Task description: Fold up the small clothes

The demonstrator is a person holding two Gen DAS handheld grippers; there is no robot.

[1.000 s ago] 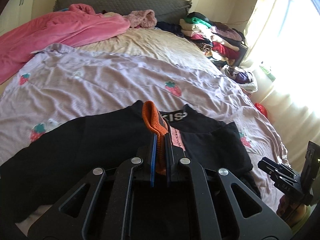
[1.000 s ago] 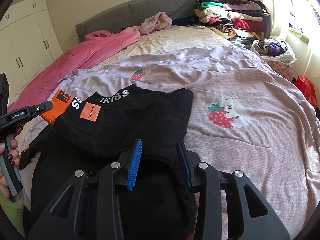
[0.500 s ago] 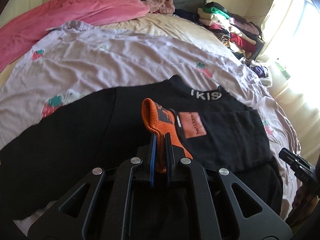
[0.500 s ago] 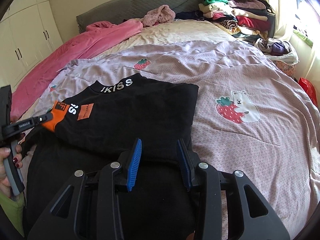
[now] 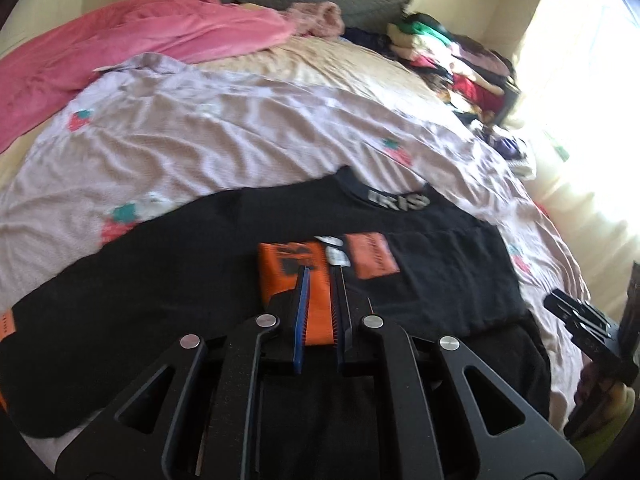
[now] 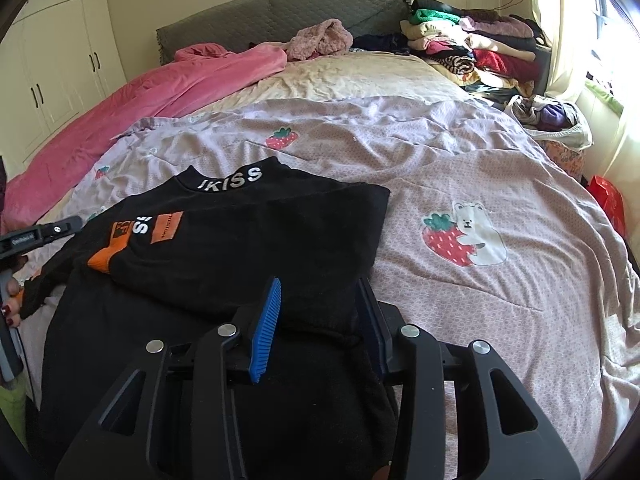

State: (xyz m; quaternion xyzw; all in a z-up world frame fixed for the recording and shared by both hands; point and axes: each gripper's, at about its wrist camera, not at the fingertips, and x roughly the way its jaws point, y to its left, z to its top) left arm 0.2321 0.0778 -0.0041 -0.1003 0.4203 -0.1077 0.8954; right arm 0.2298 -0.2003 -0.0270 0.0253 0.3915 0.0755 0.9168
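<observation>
Your left gripper point(image 5: 320, 280) tilts steeply down over the black sweater point(image 6: 248, 248), which lies spread on the lilac strawberry-print quilt point(image 6: 460, 168) covering the bed. Its jaws are opening: the ribbed orange cuff point(image 5: 298, 280) sits flat between the blue-edged pads, which no longer pinch it. That sleeve is laid across the sweater's chest, the cuff beside an orange rectangular patch point(image 5: 372, 256), with white letters on the collar band above. In the right wrist view your left hand point(image 6: 10, 300) shows at the frame's left edge, fingers wrapped around the gripper's handle.

Further right, your right gripper point(image 6: 320, 312) also points down at a slant, over the sweater's folded right side. Its jaws are spread fairly wide and opening; thick, soft black knit bunches between the ridged blue pads point(image 6: 266, 324), but you cannot tell whether they press on it.

Beyond the quilt lie a plush pink blanket point(image 6: 168, 92), a crumpled cream sheet point(image 6: 352, 76), a quilted grey headboard point(image 6: 280, 12), and at far right a stack of folded clothes point(image 6: 472, 44).
</observation>
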